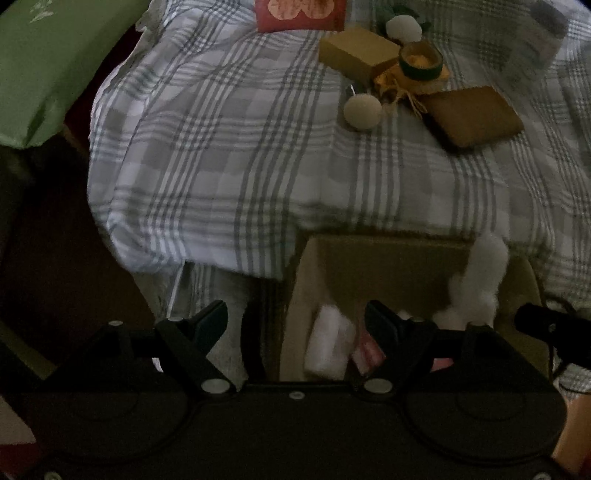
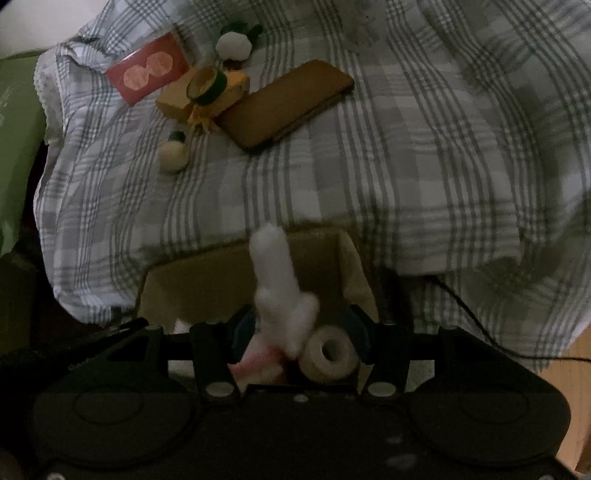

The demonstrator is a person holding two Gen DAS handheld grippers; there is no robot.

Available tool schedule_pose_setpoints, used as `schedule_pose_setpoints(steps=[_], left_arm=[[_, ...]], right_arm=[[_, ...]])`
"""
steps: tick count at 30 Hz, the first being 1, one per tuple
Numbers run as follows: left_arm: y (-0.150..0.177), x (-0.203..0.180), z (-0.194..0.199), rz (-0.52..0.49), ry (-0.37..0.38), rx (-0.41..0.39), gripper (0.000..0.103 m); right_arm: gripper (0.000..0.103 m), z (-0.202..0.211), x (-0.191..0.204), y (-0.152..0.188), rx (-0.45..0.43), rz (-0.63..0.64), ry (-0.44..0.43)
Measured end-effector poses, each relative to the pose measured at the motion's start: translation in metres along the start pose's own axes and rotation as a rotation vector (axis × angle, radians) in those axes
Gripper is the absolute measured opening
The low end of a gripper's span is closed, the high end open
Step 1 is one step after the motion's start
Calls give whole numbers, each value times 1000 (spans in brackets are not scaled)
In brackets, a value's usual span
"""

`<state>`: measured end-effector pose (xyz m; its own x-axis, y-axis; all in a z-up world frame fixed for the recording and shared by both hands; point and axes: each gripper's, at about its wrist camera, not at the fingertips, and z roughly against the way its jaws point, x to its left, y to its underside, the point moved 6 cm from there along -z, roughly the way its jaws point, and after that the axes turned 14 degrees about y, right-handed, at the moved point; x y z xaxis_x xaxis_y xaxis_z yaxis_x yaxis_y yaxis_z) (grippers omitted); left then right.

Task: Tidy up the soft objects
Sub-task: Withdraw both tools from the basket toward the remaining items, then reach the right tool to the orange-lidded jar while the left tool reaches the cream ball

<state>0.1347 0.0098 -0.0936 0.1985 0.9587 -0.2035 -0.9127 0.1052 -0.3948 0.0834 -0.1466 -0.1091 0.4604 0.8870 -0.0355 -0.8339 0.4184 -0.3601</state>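
A white fluffy toy (image 2: 279,288) sticks out forward from between the fingers of my right gripper (image 2: 297,334), which looks shut on its lower end above an open cardboard box (image 2: 207,284). A beige roll (image 2: 330,356) shows just inside the right finger; I cannot tell whether it is gripped or lies in the box. In the left wrist view the same white fluffy toy (image 1: 480,277) hangs at the cardboard box (image 1: 388,266). My left gripper (image 1: 297,321) stands open and empty over the box's left side, where a white bundle (image 1: 328,343) and something pink lie.
The box stands against a bed with a plaid sheet (image 1: 221,155). On the bed lie a cream pompom (image 1: 362,110), a second white pompom (image 1: 403,27), a yellow block (image 1: 356,51), a green-rimmed ring (image 1: 421,59), a brown wallet (image 1: 474,114) and a red card (image 1: 301,14). A green cushion (image 1: 44,66) lies at left.
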Motion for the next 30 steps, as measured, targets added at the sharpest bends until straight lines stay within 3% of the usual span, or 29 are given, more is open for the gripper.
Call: schedule_pose_setpoints(steps=[16,30], left_arm=[[-98,-7,-50,20,5,-75,78],[-134,-32,-84,-116,68,-133,78]], right_arm=[[55,-14,19,-102,-98,-18,-27],[58,-36,40,-203,-206,-53,-65]])
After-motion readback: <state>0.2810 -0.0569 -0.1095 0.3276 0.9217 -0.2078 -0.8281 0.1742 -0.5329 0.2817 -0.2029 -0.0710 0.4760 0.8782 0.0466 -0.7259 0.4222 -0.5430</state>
